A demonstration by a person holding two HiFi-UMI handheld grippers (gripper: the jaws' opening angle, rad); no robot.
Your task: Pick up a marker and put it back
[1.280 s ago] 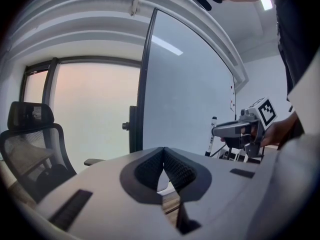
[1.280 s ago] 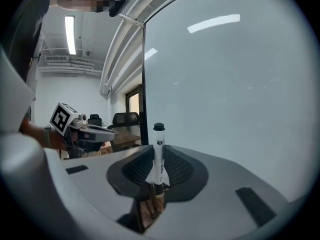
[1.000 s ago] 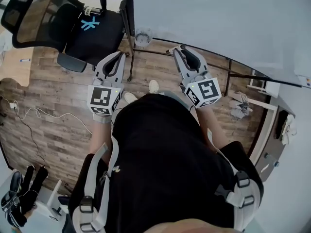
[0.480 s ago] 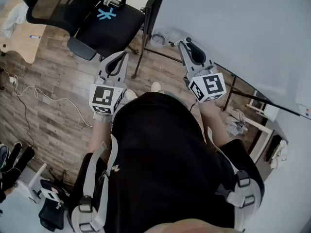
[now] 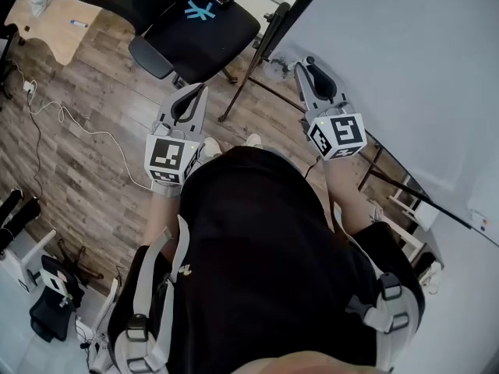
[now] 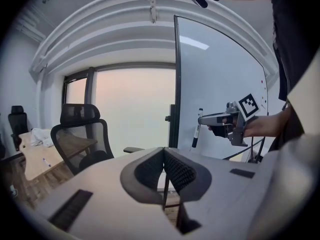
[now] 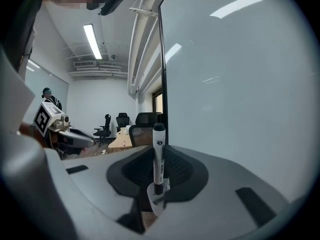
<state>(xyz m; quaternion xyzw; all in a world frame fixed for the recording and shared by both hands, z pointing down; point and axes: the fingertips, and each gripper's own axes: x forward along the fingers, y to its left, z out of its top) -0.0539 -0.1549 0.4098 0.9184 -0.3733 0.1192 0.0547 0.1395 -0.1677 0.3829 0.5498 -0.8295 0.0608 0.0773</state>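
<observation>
Wood-plank floor (image 5: pixel 93 139), office room, seen from my head steeply downward; items listed from my body outward.

1. Left gripper (image 5: pixel 199 92): lower centre-left of the head view, my forearm held forward at waist height, nose aimed toward the top of the frame. Its ribbed pads (image 6: pixel 181 172) are pressed together with nothing between them.

2. Right gripper (image 5: pixel 310 68): centre-right of the head view, forearm likewise extended, held a little further out than my left. Jaws clamped on the marker.

3. Marker (image 7: pixel 158 156): white barrel, dark cap uppermost, standing upright. My right pads (image 7: pixel 179 171) pinch it near its lower end, so most of its length rises clear above the fingers. From the left gripper's camera it shows as a vertical stick at the tip of my right gripper, right of centre, close to the board; whether it touches the surface I cannot tell.

4. Whiteboard (image 5: pixel 405 45): large blank panel on a dark-framed stand, filling the upper right of the head view, just beyond my right gripper.

5. Office chair (image 5: pixel 195 29): black, mesh back, blue mark on the seat, top centre-left, beyond my left gripper.

6. Cable (image 5: pixel 54 114): light cord trailing over the floor at left.

7. Desk (image 5: pixel 51 28): pale wooden top, upper left corner, well apart from both grippers.
</observation>
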